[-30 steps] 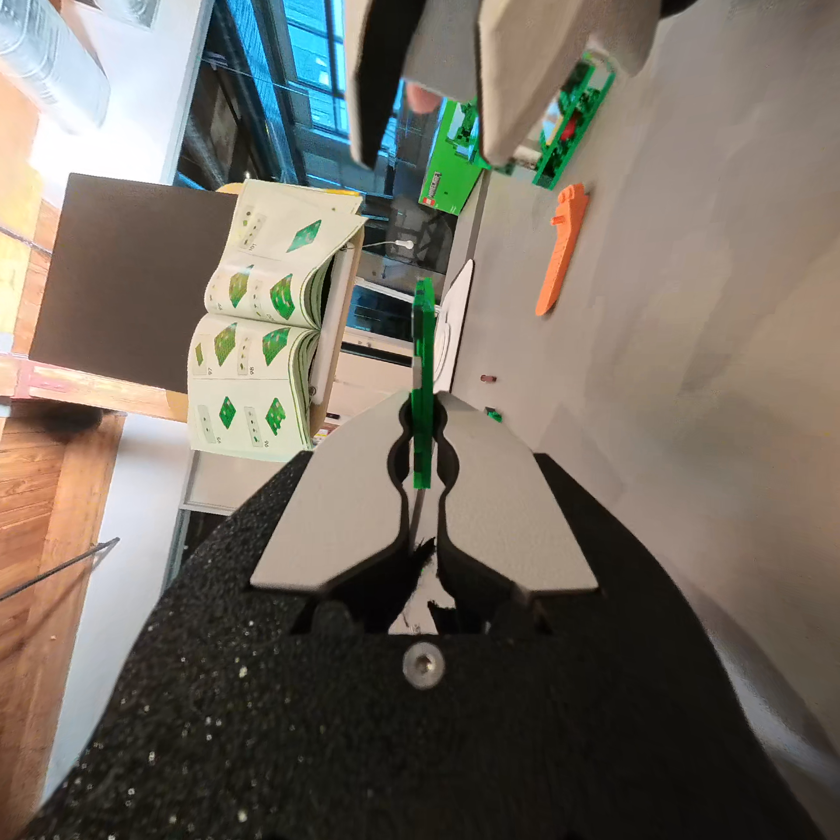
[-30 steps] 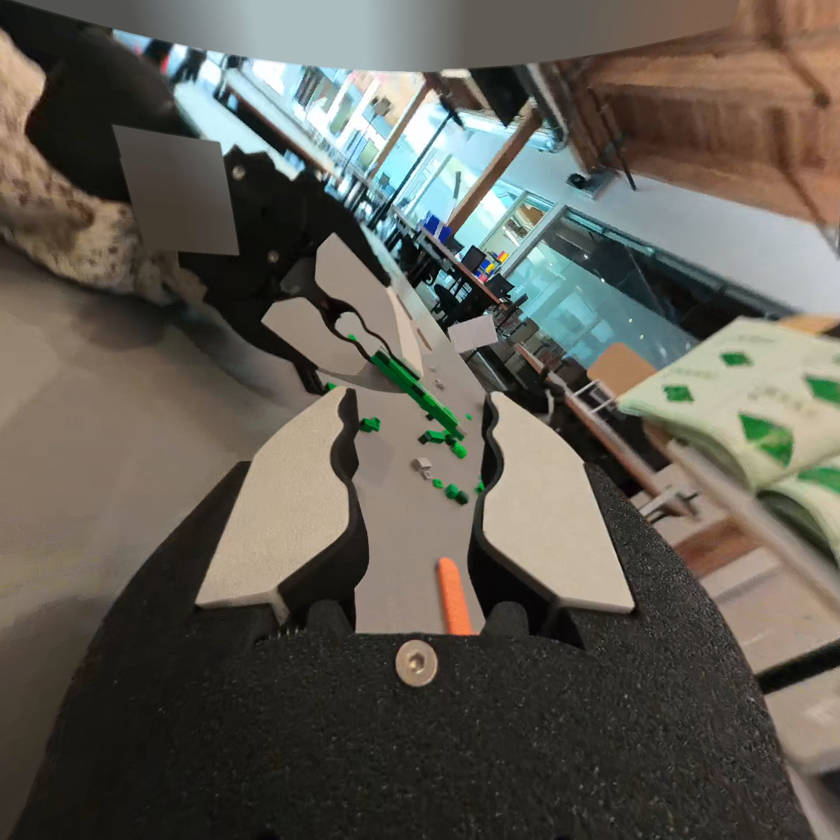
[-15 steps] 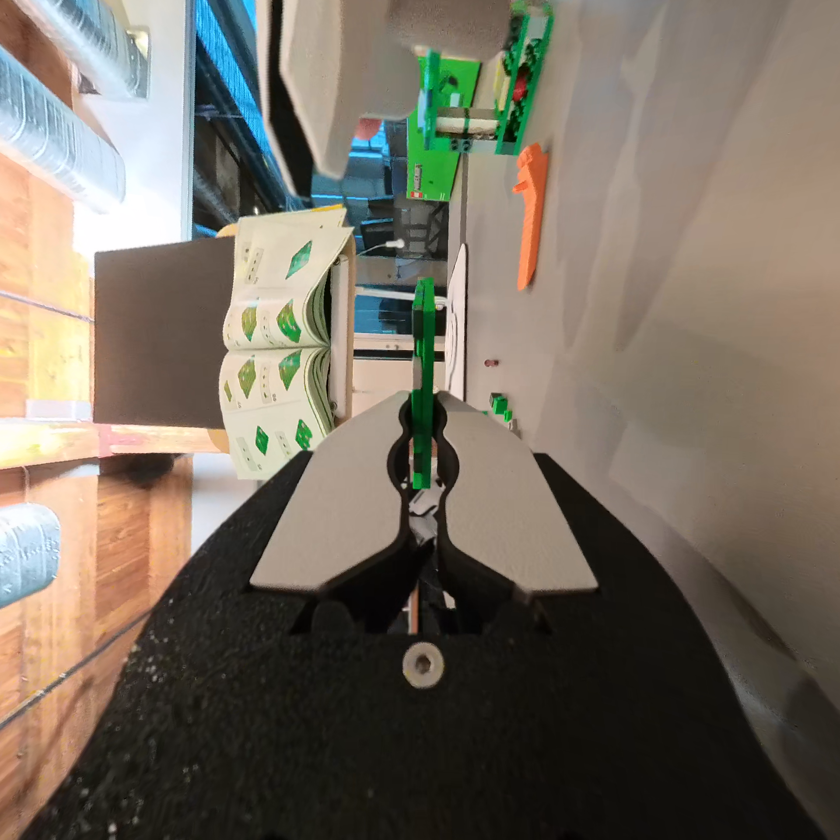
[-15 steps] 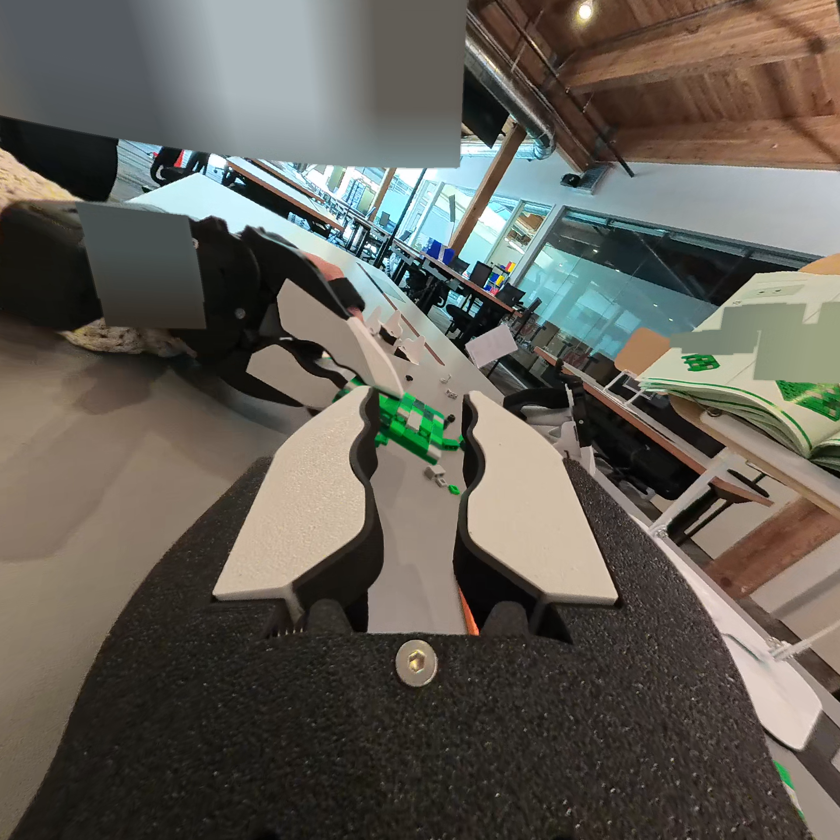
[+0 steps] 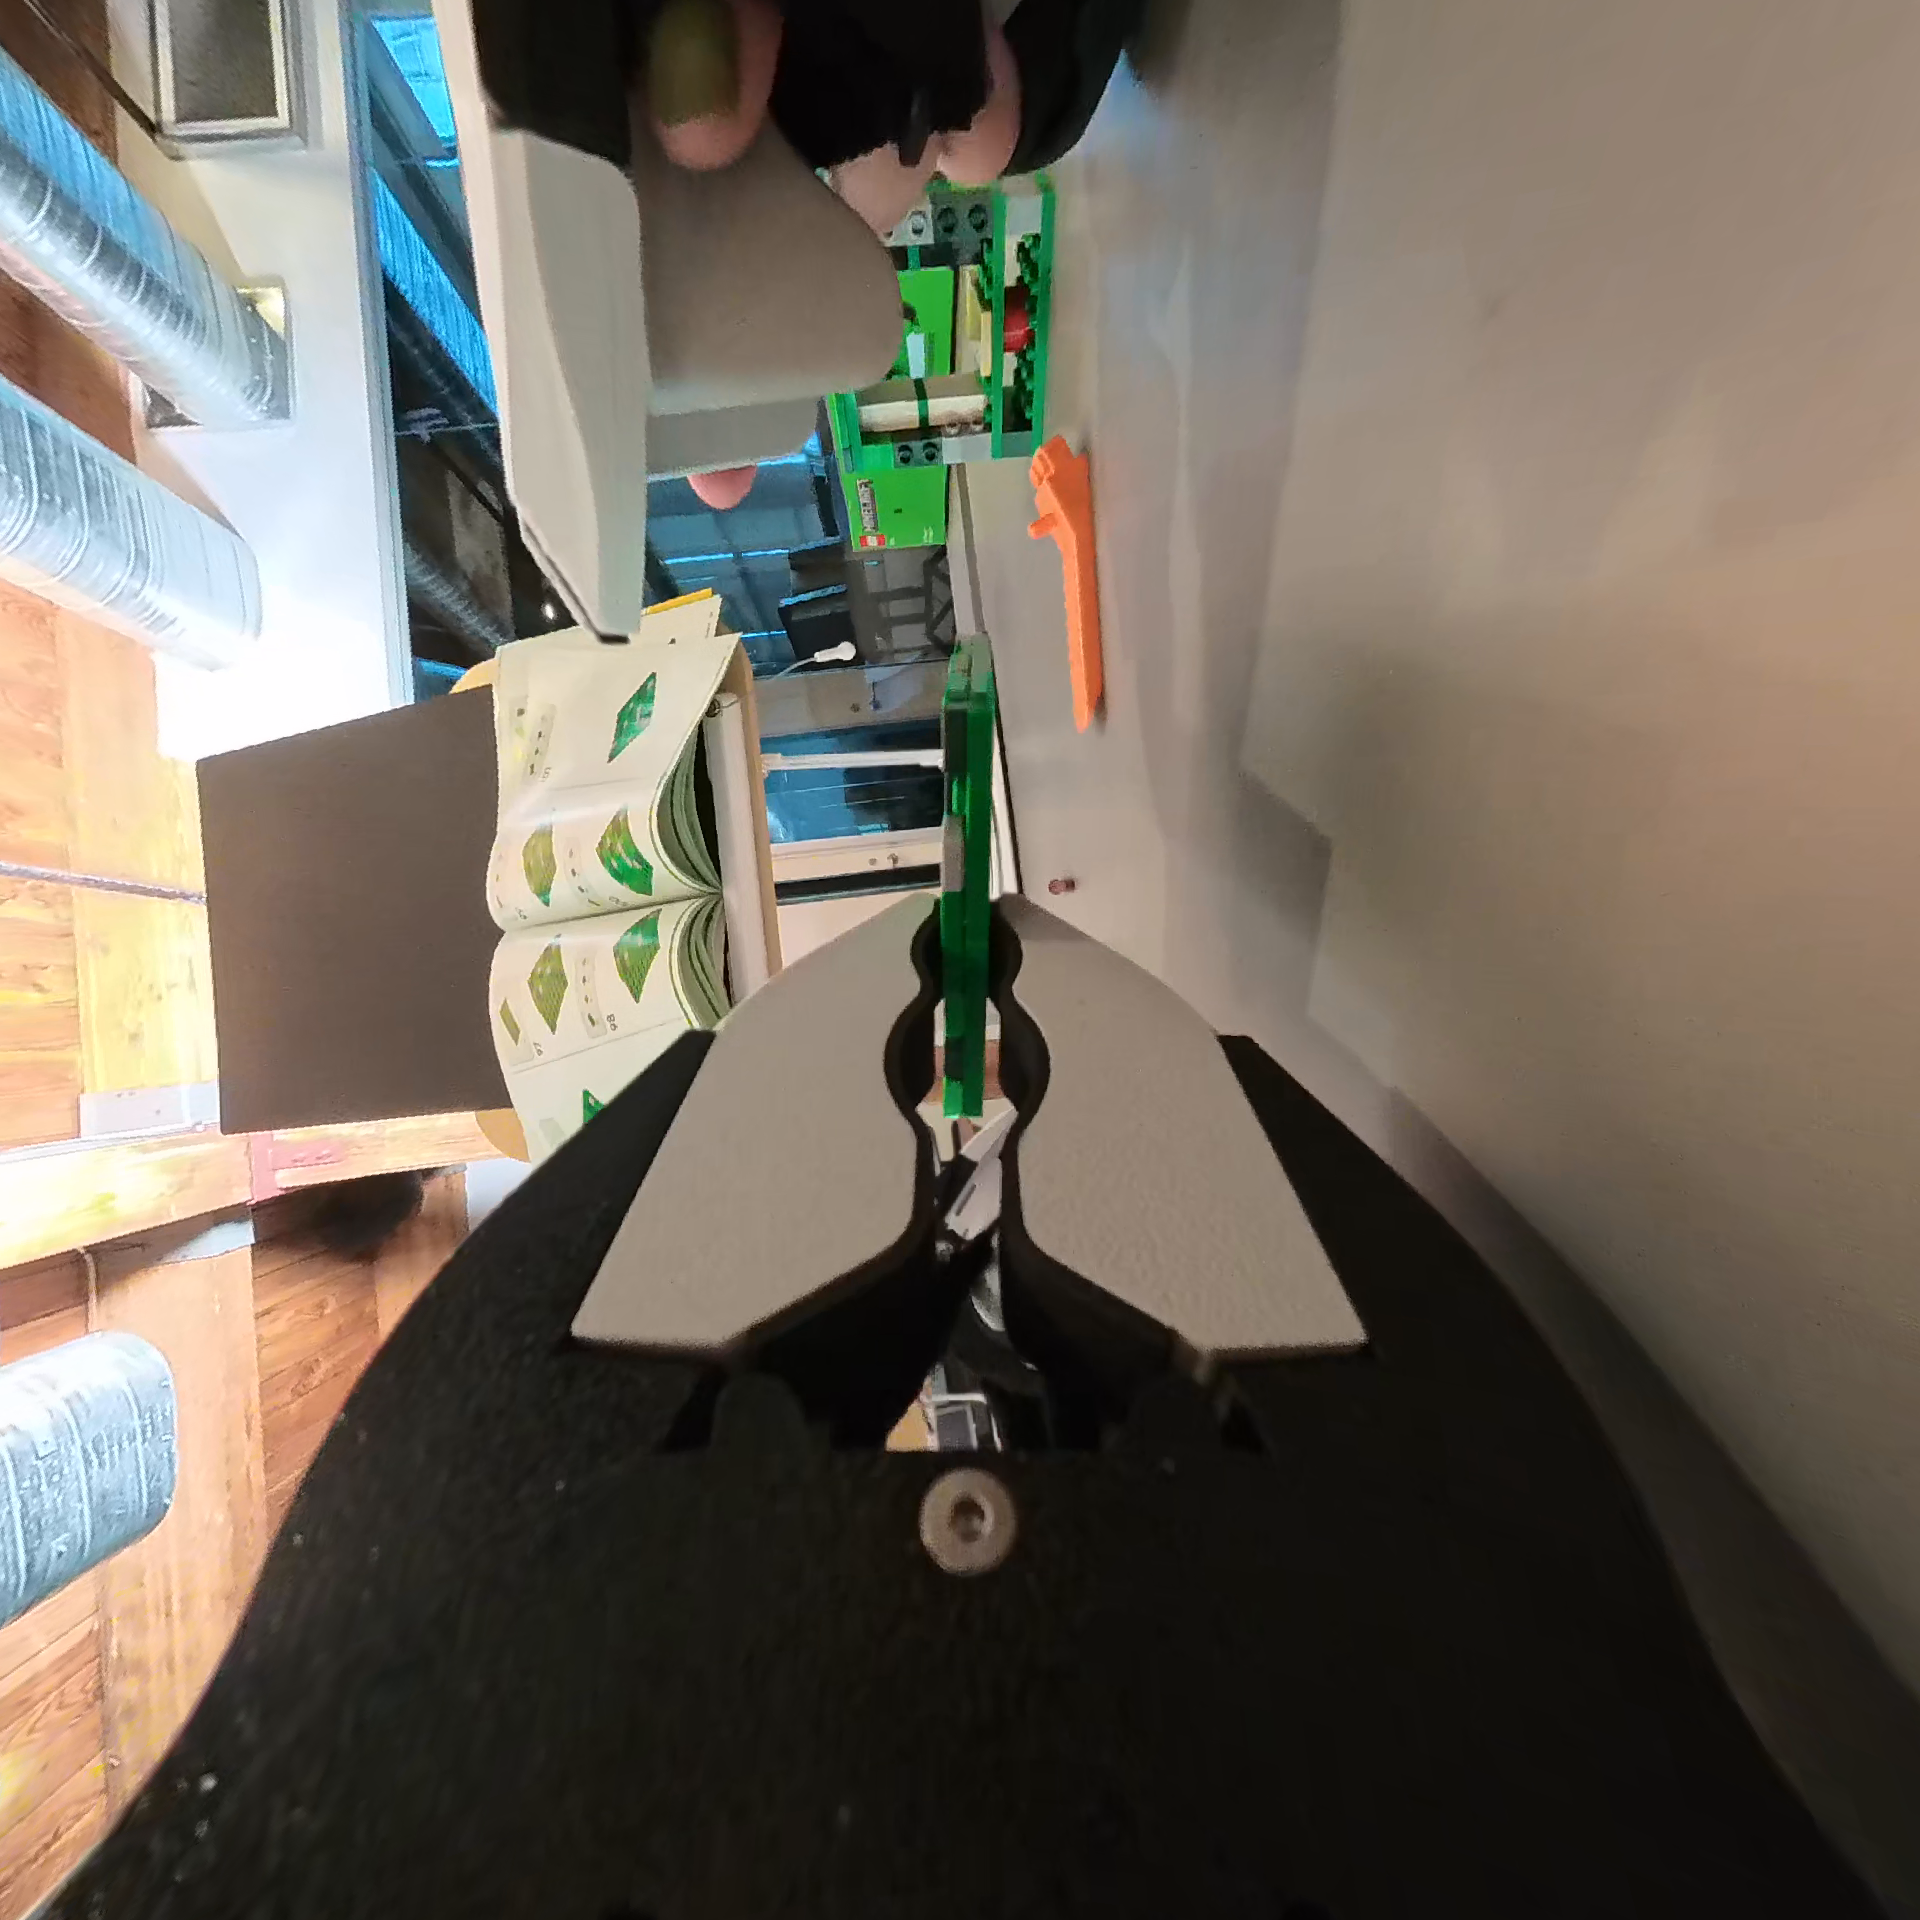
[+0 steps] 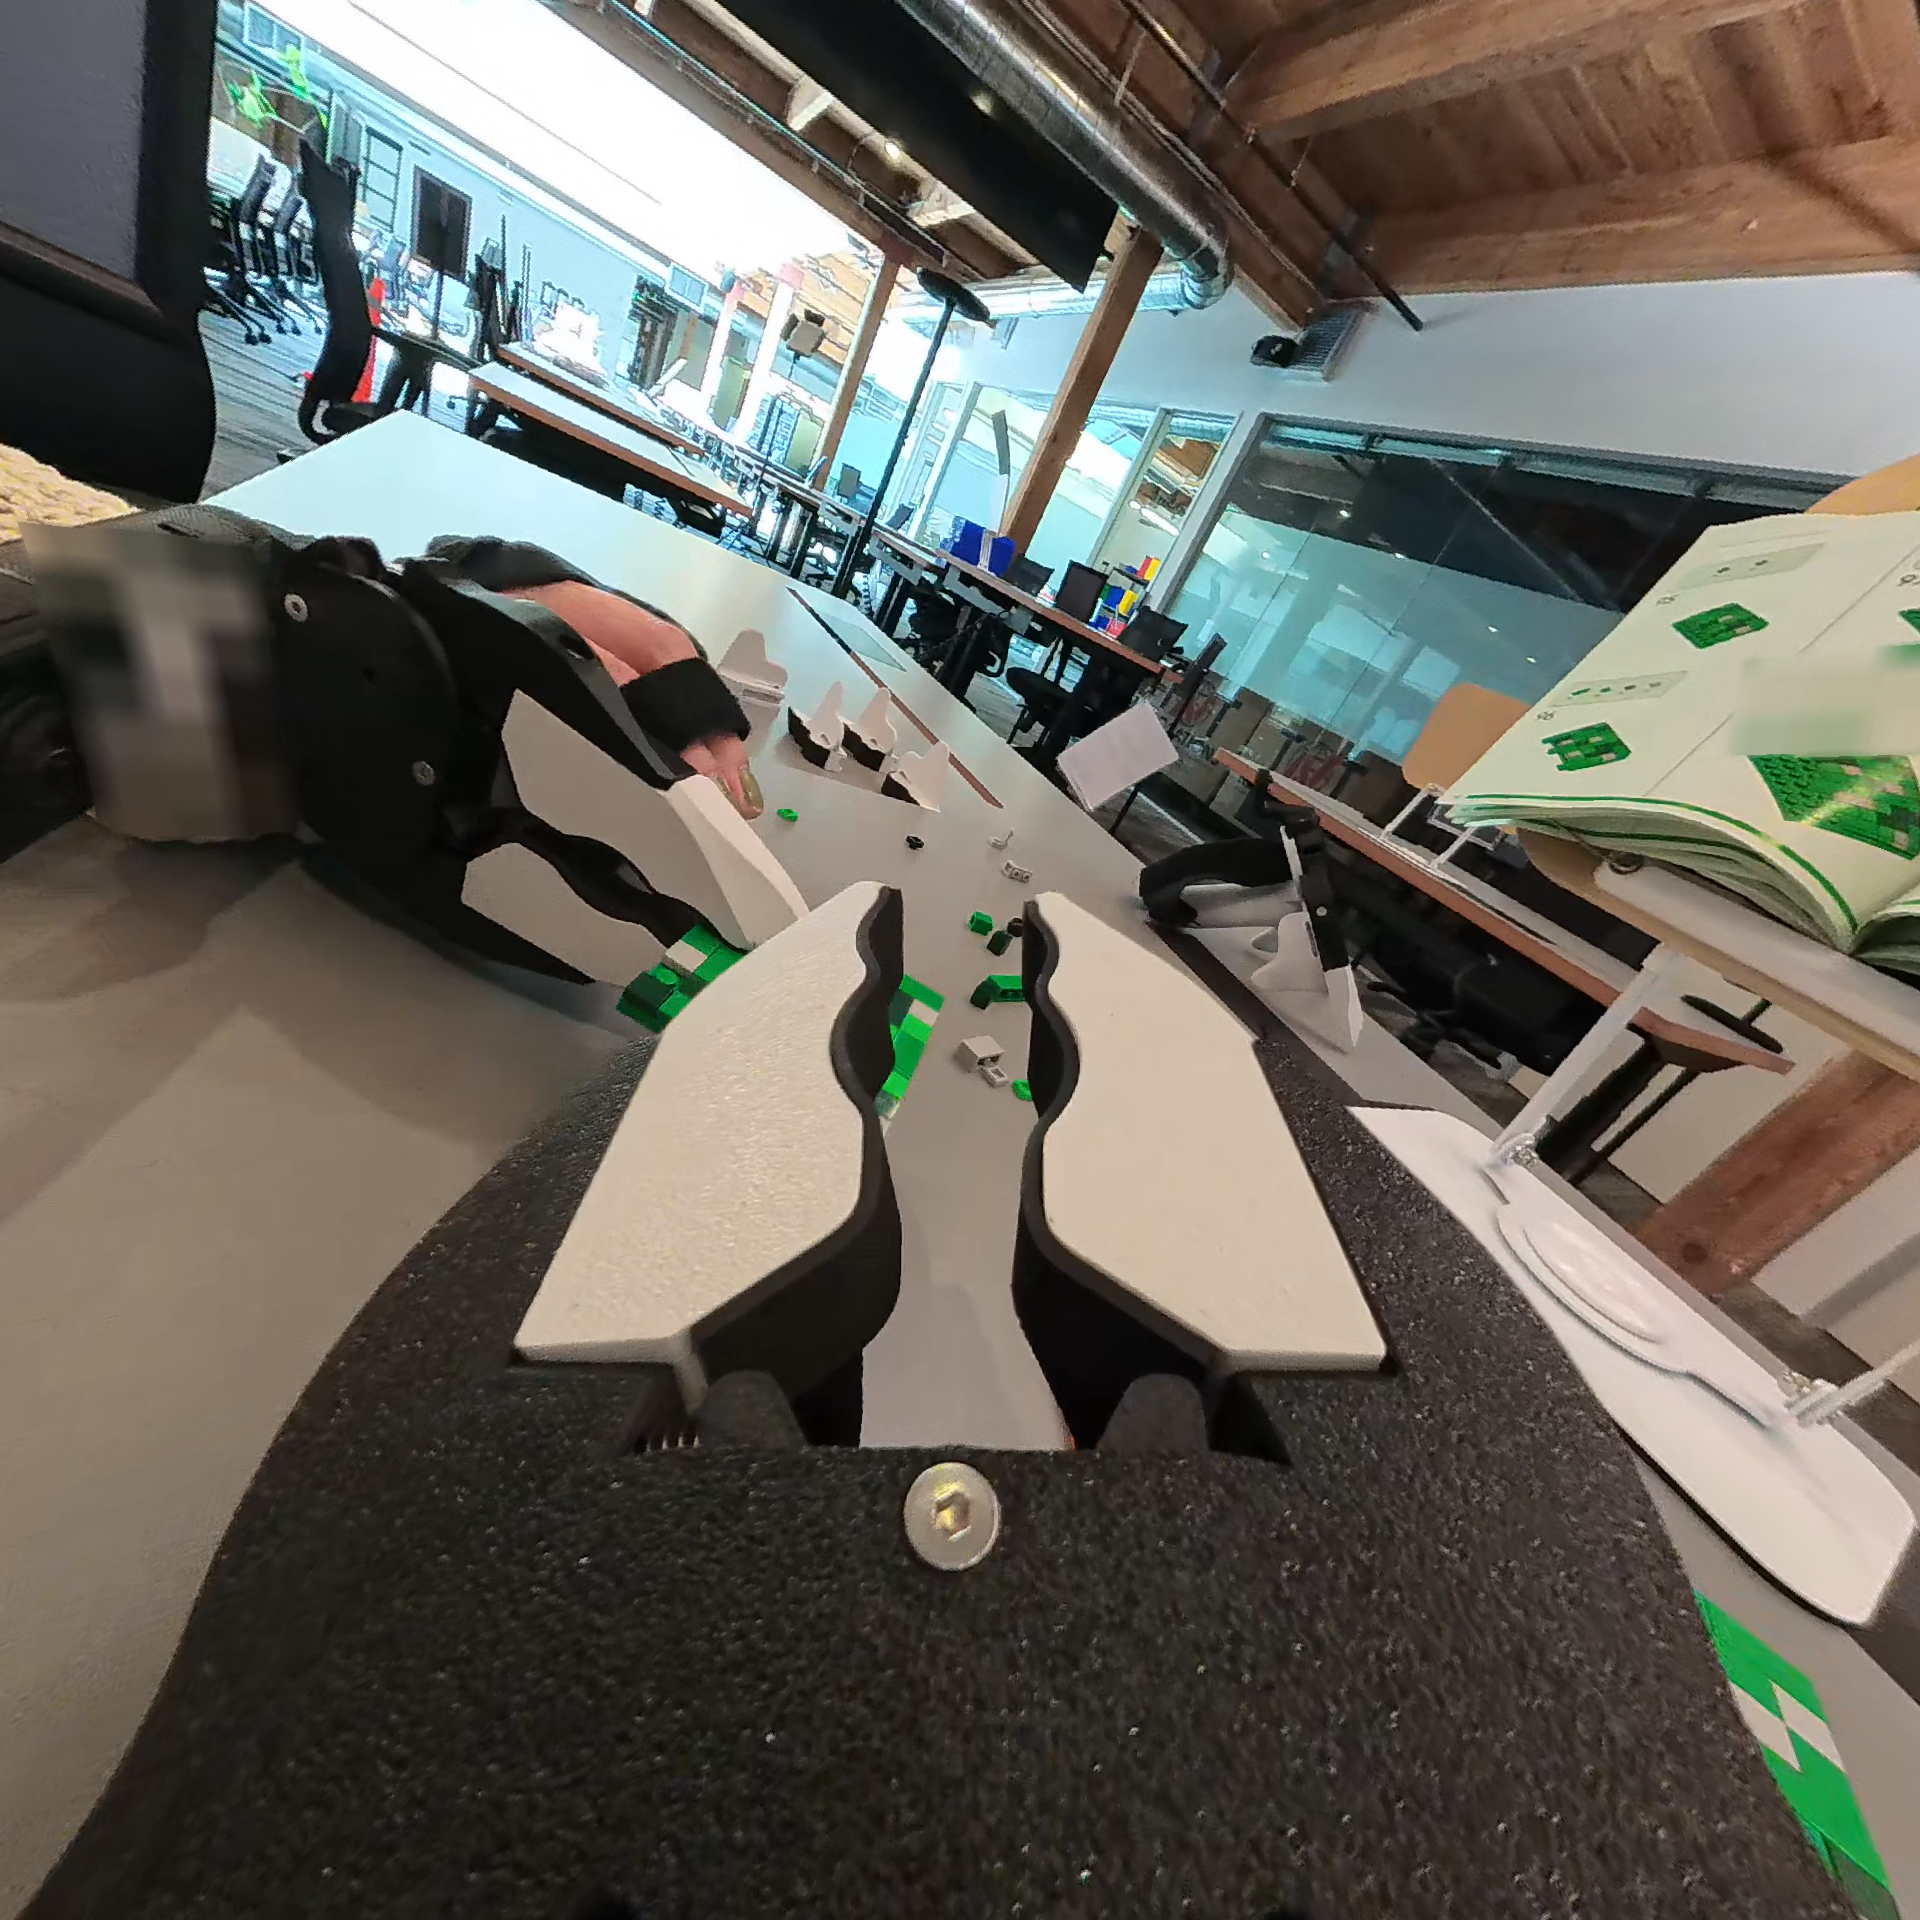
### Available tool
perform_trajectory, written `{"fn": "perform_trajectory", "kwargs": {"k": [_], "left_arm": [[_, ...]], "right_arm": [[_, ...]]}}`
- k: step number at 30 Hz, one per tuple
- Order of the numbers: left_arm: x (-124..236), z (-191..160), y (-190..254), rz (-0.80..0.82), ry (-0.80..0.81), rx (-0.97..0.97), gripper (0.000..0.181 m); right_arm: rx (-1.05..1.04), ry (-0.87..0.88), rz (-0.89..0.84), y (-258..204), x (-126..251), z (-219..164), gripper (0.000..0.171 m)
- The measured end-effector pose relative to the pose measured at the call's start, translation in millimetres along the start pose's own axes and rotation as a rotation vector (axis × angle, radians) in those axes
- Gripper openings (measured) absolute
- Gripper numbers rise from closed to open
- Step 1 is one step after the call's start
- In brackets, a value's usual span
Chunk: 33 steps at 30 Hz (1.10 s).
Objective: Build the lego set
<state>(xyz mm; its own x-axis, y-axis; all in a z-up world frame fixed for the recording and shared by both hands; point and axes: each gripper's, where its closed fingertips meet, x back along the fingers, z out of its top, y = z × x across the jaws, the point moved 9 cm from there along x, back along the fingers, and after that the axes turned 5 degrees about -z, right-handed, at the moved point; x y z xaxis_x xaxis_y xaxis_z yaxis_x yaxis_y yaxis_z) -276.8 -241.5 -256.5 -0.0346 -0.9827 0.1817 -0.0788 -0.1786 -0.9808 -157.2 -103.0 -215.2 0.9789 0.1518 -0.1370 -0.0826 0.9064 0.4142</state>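
The left gripper (image 5: 966, 925) is clamped tight on a flat green lego plate (image 5: 966, 831), seen edge-on in its own view; the plate stands out past the fingertips, and its far end reaches toward the grey table's (image 5: 1558, 727) back edge. In the right wrist view this same gripper (image 6: 727, 925) lies low over the table with the plate's studded face (image 6: 675, 977) showing beneath its white fingers (image 6: 727, 862).

The right gripper (image 6: 956, 914) has nothing between its fingers; the jaws stand moderately parted, with a clear strip of grey table top visible through the gap. Its left fingertip sits just beside the held plate, partly covering it.

Ahead of the right gripper lie small loose green pieces (image 6: 997, 987) and a little grey brick (image 6: 982, 1055), scattered near the table's right edge. Beyond them the surface runs bare and long.

In the left wrist view a long orange brick separator (image 5: 1075, 582) rests on the table, apart from the plate, and a partly built green lego model (image 5: 956, 343) stands behind it. An open instruction booklet (image 5: 603, 862) is propped on a stand off the table's edge; its pages (image 6: 1714, 790) overhang the right side in the other view. A white base plate (image 6: 1714, 1434) of the stand lies along that edge.
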Motion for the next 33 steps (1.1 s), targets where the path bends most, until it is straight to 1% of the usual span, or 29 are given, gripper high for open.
{"fn": "perform_trajectory", "kwargs": {"k": [11,16,33], "left_arm": [[2.1,-0.3,-1.4,0.016,-0.003,-0.004,0.005],[4.6,-0.2,-4.3,0.041,0.001,0.0,0.006],[4.9,-5.3,-5.5,0.054,-0.005,0.009,0.005]], "right_arm": [[-0.002,-0.011,0.011,0.5,-1.5,-1.5,0.016],[0.012,-0.013,0.016,-0.7,-1.7,-1.5,0.015],[-0.003,-0.013,0.01,0.8,-1.3,-1.9,0.013]]}}
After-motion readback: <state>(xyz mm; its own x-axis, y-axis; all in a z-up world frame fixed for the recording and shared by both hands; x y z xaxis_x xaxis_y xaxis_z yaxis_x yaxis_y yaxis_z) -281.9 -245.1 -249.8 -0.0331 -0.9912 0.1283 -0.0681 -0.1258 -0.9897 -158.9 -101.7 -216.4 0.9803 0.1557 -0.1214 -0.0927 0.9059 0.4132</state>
